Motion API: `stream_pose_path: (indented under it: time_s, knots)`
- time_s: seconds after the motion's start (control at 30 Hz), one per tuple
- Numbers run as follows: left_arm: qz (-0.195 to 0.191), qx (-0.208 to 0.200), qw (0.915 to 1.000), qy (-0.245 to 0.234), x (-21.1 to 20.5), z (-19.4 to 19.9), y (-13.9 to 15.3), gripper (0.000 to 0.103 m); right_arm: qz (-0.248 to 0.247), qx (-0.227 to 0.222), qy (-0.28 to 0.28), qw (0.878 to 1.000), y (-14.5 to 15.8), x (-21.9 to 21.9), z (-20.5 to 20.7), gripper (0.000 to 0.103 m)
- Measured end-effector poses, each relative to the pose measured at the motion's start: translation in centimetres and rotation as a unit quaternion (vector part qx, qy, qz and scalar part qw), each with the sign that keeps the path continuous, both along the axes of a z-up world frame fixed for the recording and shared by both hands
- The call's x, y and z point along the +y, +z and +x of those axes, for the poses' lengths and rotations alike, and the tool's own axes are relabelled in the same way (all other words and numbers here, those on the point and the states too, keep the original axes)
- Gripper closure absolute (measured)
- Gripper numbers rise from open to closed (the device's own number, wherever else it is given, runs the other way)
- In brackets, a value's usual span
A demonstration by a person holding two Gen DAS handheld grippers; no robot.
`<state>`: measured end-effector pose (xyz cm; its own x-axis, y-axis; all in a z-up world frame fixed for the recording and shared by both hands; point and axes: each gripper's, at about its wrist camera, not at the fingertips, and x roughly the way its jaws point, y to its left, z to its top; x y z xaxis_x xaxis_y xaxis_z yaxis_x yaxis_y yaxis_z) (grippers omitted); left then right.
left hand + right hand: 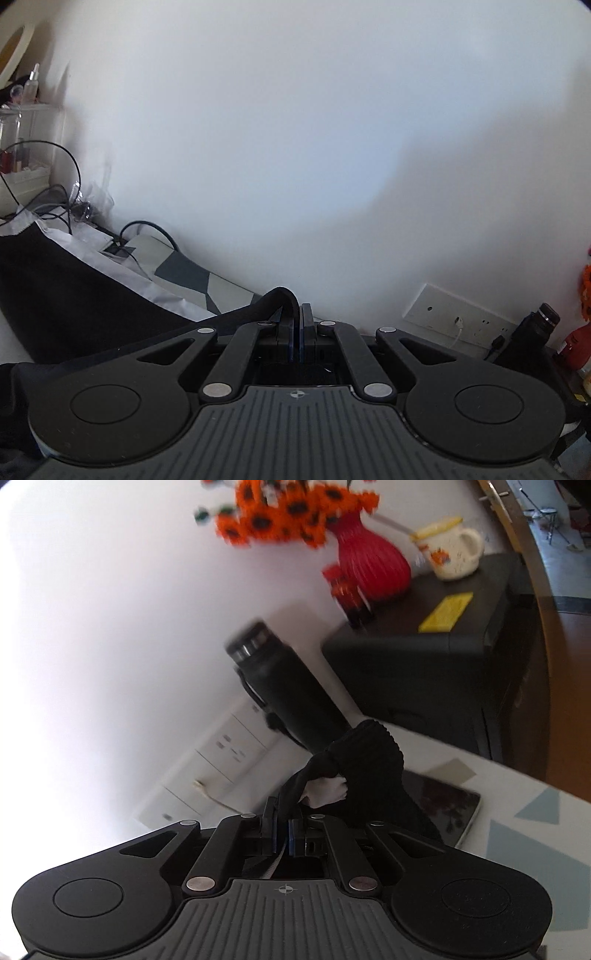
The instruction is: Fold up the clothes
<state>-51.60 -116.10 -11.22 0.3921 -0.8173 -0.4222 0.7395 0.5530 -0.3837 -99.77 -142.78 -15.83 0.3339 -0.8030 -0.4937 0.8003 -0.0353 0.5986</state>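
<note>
A black garment hangs from my left gripper, which is shut on a fold of its edge; the cloth stretches down and left over the patterned table cover. In the right wrist view my right gripper is shut on another part of the black garment, a ribbed band with a white label showing by the fingertips. Both grippers are raised and face the white wall.
A black flask, a tablet and a wall socket strip lie ahead of the right gripper. A red vase of orange flowers and a mug stand on a black cabinet. Cables and bottles sit far left.
</note>
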Motion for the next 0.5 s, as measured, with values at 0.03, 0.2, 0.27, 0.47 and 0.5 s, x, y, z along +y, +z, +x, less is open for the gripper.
stream_pose_path:
  time_s: [0.03, 0.2, 0.27, 0.47, 0.5]
  knots:
    - [0.004, 0.008, 1.0000, 0.001, -1.0, 0.8, -0.8, 0.100, 0.009, 0.011, 0.001, 1.000, -0.7, -0.4, 0.7, 0.099]
    - [0.049, 0.016, 0.9987, -0.008, -4.6, 3.3, -4.7, 0.100, 0.027, 0.040, -0.005, 0.999, -2.4, -2.3, 3.3, 0.099]
    - [0.053, 0.019, 0.9983, -0.017, -6.1, 4.1, -5.2, 0.100, 0.018, 0.055, -0.002, 0.998, -2.3, -3.5, 4.4, 0.098]
    - [0.074, 0.043, 0.9958, -0.031, -12.5, 7.2, -7.5, 0.100, 0.051, 0.057, -0.035, 0.996, -4.8, -8.9, 7.4, 0.097]
    - [0.080, 0.045, 0.9953, -0.033, -13.6, 7.6, -8.1, 0.100, 0.055, 0.063, -0.039, 0.996, -5.3, -9.7, 8.0, 0.097]
